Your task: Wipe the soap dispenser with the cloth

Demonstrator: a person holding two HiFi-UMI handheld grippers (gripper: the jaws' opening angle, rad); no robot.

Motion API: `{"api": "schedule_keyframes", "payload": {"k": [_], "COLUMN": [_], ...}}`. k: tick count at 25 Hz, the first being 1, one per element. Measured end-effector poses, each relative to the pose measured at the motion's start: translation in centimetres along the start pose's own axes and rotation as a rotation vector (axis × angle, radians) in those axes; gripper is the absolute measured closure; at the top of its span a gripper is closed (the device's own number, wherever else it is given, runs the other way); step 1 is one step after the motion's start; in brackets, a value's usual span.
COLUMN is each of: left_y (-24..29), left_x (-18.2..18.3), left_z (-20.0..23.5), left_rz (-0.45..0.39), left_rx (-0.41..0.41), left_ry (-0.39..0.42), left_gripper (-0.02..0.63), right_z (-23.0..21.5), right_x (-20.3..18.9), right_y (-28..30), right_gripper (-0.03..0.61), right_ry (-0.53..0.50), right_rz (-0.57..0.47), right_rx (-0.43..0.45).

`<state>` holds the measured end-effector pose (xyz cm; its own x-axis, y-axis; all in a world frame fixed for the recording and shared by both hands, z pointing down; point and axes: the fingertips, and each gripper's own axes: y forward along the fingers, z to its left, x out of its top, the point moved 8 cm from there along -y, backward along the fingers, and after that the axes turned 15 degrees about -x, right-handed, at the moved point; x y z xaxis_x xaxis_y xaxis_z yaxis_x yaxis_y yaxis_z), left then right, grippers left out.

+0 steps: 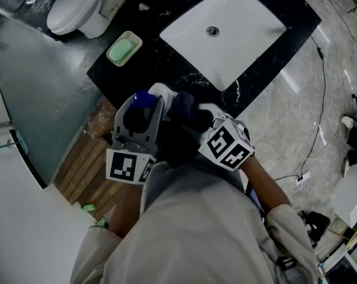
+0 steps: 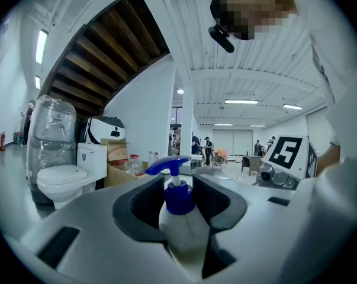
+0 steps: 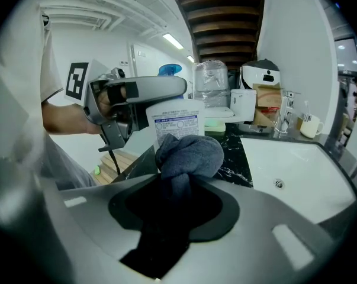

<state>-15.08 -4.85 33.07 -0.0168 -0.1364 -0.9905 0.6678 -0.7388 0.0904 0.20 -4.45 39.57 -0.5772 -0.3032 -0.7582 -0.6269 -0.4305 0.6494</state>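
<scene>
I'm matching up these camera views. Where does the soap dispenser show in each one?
Head view: soap dispenser at centre, its blue pump showing.
Left gripper view: soap dispenser bottom centre, between the jaws.
Right gripper view: soap dispenser upper centre, behind the cloth.
Shared landmark: toilet.

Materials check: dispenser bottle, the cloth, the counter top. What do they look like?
White soap dispenser bottle with blue pump: probably plastic, smooth, faint sheen.
Dark blue-grey cloth: soft napped fabric, matte, bunched in folds.
Black counter top: polished stone or imitation, white veining, glossy.
</scene>
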Motion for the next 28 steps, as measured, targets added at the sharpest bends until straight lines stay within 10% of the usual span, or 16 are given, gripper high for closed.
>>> {"api": "schedule_keyframes", "payload": {"k": [28], "left_y": [0.2], "left_x": [-0.1], "left_z": [0.1], "left_rz": [-0.005], "left_rx": [0.002], "left_ry": [-0.008], "left_gripper": [0.468], "right_z": [-0.6], "right_x": [2.9], "right_y": [-1.7], "right_gripper": [0.448], "right_ry": [-0.057], "right_rz": [-0.078], "right_rx": [-0.001]}}
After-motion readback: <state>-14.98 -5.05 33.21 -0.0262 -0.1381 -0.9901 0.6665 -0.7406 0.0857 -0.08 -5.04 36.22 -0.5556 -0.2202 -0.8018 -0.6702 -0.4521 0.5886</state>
